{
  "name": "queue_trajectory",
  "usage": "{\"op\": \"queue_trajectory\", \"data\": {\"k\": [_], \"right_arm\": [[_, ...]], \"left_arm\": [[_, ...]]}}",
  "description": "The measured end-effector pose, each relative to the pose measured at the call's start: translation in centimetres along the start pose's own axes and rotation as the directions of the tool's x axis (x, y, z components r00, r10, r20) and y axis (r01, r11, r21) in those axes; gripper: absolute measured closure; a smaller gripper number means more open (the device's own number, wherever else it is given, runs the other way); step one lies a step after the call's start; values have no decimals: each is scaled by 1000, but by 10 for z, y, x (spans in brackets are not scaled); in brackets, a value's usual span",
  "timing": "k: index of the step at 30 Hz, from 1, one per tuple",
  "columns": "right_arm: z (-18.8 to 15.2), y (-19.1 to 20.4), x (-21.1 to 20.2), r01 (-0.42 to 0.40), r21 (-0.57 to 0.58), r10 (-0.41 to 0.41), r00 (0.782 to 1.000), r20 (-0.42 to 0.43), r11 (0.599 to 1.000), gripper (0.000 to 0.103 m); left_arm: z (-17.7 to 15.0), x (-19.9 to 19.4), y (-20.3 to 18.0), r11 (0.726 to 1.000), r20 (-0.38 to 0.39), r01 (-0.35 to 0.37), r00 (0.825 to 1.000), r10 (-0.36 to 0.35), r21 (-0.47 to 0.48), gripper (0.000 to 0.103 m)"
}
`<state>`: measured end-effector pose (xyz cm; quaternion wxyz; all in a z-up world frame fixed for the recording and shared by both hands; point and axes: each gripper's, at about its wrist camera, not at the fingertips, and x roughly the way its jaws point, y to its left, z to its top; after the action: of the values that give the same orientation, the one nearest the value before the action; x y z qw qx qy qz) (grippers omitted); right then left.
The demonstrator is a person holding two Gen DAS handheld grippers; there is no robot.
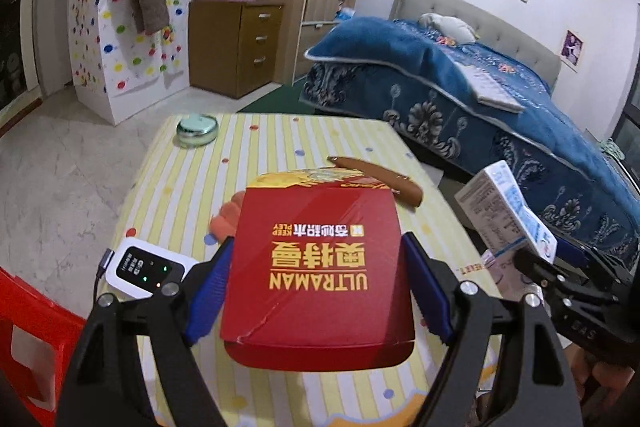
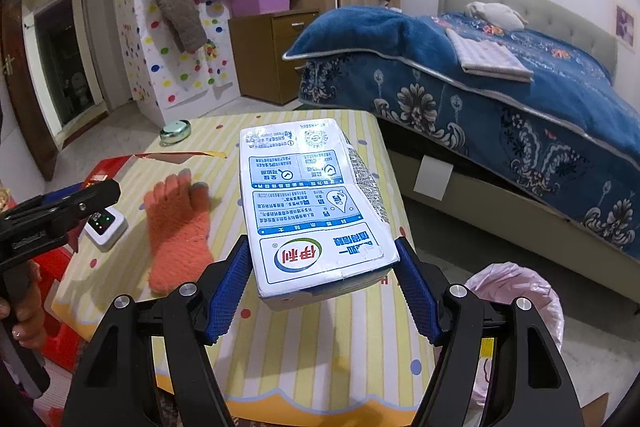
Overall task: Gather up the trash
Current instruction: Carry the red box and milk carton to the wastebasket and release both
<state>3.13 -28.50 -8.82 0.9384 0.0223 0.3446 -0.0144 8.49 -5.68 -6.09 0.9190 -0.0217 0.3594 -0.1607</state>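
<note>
Red box (image 1: 316, 275) clamped in left tool (image 1: 318, 291), milk carton (image 2: 316, 211) in right tool (image 2: 322, 289).

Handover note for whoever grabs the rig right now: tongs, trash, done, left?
Left tongs: shut on the red Ultraman box, held above the striped table.
Right tongs: shut on the milk carton, also off the table.
Pink-lined bin sits past the table's right edge.
Done: both items picked up.
Left: drop both in the bin. Orange glove, white device and round tin remain on the table.
</note>
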Motion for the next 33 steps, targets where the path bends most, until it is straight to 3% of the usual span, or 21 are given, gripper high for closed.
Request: {"op": "queue_trajectory", "data": {"k": [6, 15, 22, 33], "right_arm": [[1, -11, -18, 24, 31, -25, 999, 24, 999, 33], [-4, -49, -44, 107, 105, -113, 992, 49, 989, 33], [-25, -95, -59, 215, 167, -221, 975, 15, 962, 33], [-78, -179, -69, 385, 286, -371, 923, -104, 877, 33]], "left_arm": [[-1, -9, -20, 998, 29, 22, 999, -24, 54, 25], [-2, -8, -70, 981, 19, 138, 990, -142, 135, 25], [-12, 10, -135, 944, -8, 218, 975, -223, 249, 25], [-29, 51, -222, 874, -105, 360, 933, -345, 327, 25]]}}
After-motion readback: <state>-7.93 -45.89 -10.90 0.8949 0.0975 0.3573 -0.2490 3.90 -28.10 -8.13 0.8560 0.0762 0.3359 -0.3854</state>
